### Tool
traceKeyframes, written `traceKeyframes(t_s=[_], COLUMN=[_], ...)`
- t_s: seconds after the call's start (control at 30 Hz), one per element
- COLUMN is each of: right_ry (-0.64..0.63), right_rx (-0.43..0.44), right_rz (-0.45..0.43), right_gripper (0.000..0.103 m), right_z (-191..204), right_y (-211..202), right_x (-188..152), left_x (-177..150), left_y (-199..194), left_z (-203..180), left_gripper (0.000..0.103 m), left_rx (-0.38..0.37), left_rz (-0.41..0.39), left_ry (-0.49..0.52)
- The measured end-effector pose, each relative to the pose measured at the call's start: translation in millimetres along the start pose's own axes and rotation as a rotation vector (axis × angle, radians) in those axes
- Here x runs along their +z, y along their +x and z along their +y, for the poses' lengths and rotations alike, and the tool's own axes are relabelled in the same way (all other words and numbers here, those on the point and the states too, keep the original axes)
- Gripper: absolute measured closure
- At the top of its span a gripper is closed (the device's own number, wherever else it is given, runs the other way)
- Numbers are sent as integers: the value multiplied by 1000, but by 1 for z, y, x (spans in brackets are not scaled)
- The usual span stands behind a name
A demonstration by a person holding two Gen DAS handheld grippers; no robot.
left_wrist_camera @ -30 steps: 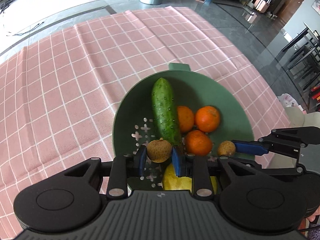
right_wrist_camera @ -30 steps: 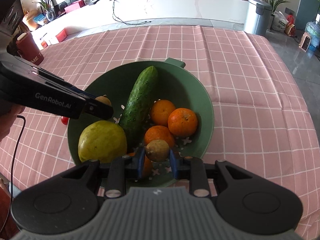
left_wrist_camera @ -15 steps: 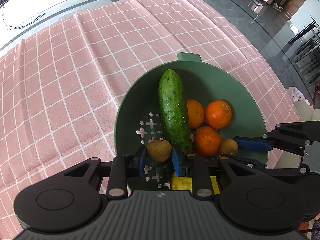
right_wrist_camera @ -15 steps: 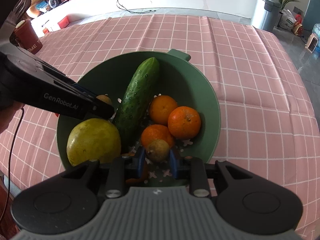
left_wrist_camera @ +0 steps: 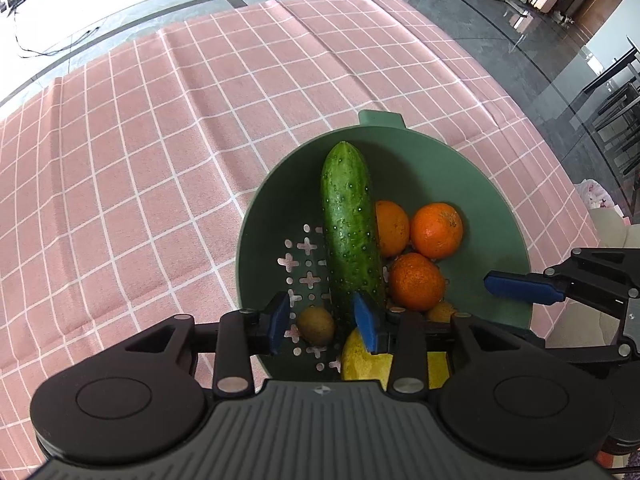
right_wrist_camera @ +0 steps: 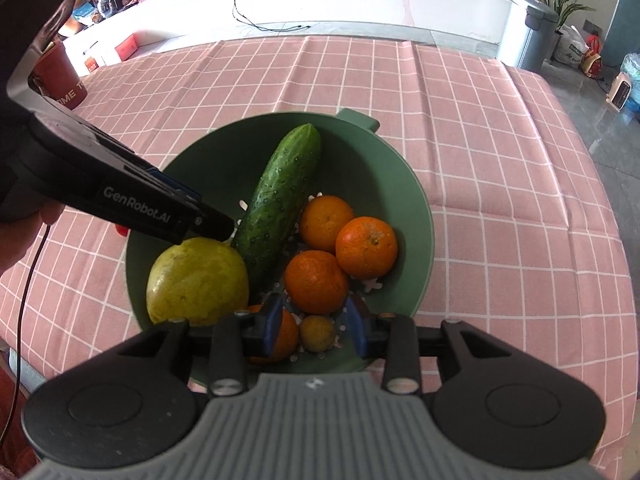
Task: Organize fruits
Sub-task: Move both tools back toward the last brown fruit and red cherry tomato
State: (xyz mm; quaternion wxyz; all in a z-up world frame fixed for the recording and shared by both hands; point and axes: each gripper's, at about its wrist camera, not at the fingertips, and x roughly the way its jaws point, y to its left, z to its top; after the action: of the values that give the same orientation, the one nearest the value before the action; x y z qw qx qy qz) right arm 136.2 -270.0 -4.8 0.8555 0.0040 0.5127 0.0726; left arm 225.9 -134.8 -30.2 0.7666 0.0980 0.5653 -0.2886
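Cucumber (left_wrist_camera: 351,232) lies lengthwise toward the colander (left_wrist_camera: 496,200) handle; both grippers (left_wrist_camera: 325,322) (right_wrist_camera: 313,322) just opened, released.

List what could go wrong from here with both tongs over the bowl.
1. The left tongs have just been opening around the small brown fruit; its pad sits against the cucumber and may nudge it on withdrawal.
2. The right tongs, also just opening, may knock their small fruit against the oranges.
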Motion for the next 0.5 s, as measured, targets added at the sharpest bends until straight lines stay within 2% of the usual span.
traceKeyframes(t_s=[0.17,0.27,0.5], right_ry=[16,50,152], right_rx=[-6,-11,-8], right_rz=[-42,-85,-187], right_gripper=[70,60,56], right_z=[4,9,31], right_y=[-17,-29,-54], right_x=[-3,-6,-20], left_x=[-9,-16,-41], left_y=[-24,-44,-84], left_z=[-2,-3,4], left_gripper=[58,58,58], left_rx=[-11,9,21], left_rz=[-51,-91,-191], left_ry=[13,34,89])
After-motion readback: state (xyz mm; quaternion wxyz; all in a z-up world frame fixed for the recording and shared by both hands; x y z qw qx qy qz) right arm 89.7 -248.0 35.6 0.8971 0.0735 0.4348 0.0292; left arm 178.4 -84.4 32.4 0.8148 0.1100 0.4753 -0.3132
